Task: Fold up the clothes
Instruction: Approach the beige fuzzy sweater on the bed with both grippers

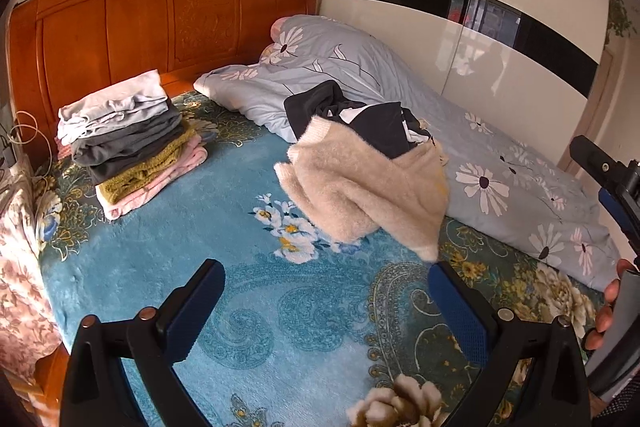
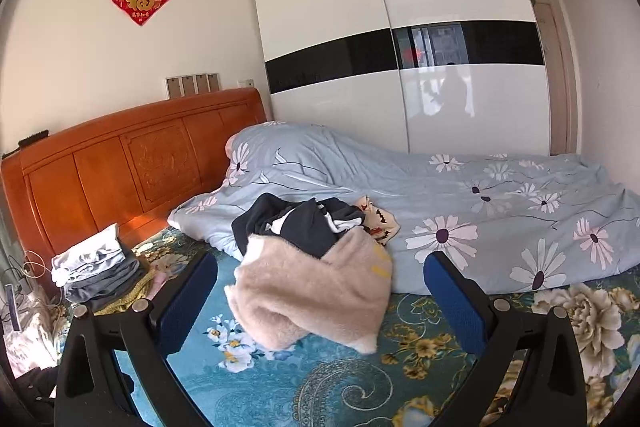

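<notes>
Grippers: your left gripper (image 1: 326,297) and right gripper (image 2: 320,287) both hang above the blue floral blanket (image 1: 160,267) with fingers spread wide, holding nothing. Cream fuzzy sweater (image 1: 360,195), crumpled mid-bed, dark garment (image 1: 360,115) bunched on its far edge against the grey daisy duvet (image 1: 500,167). Folded stack (image 1: 128,139) near the wooden headboard (image 1: 140,27), well apart from the sweater.

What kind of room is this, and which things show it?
Most likely a home bedroom. A bed with a carved wooden headboard fills the view, a floral duvet lies along it, and a sliding-door wardrobe stands behind. Folded clothes sit stacked near the headboard.
</notes>
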Motion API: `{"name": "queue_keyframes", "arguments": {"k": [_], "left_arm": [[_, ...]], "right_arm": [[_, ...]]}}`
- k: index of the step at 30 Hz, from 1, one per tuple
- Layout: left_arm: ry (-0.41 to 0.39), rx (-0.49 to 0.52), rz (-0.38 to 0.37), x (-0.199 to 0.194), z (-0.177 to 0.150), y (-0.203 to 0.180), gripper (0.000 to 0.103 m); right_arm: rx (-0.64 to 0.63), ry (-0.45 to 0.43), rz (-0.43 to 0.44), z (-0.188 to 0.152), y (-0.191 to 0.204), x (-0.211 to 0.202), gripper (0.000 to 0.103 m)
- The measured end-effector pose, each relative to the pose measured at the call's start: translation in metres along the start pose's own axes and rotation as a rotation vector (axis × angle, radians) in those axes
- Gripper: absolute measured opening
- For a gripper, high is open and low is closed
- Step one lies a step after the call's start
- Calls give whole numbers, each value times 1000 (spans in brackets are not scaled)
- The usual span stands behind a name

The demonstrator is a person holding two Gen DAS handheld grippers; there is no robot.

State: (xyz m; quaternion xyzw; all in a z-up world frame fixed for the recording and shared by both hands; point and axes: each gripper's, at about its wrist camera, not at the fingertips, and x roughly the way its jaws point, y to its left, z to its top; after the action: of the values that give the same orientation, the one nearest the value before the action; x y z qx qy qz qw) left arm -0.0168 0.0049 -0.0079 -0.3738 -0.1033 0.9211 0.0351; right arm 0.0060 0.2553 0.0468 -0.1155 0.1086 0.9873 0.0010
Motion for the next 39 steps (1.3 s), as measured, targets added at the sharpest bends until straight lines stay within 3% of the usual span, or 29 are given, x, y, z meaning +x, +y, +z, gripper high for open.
{"name": "queue_keyframes", "arguments": {"k": [2,8,14,19,24,31,39], "left_arm": [[46,-28,-10,9,3,-2,103],[44,-86,-38,23,18,1,103],[76,-28,27,71,30,6,103],[24,18,84,103,18,-2,103],[-79,57,102,121,16,11,103],[-67,40,159,163,15,40,103],[-37,45,201,202,-6,52,103]], "right_arm": [[15,39,8,-4,-2,-1,103],[22,167,-26,-27,-17,11,103],[-6,251,-116,-48,-24,56,103],[-6,333,-116,-65,-21,102,103],[-57,382,-159,-87,-9,145,103],[-105,444,-223,-125,3,193,103],[-161,438,-253,-161,14,229,103]]}}
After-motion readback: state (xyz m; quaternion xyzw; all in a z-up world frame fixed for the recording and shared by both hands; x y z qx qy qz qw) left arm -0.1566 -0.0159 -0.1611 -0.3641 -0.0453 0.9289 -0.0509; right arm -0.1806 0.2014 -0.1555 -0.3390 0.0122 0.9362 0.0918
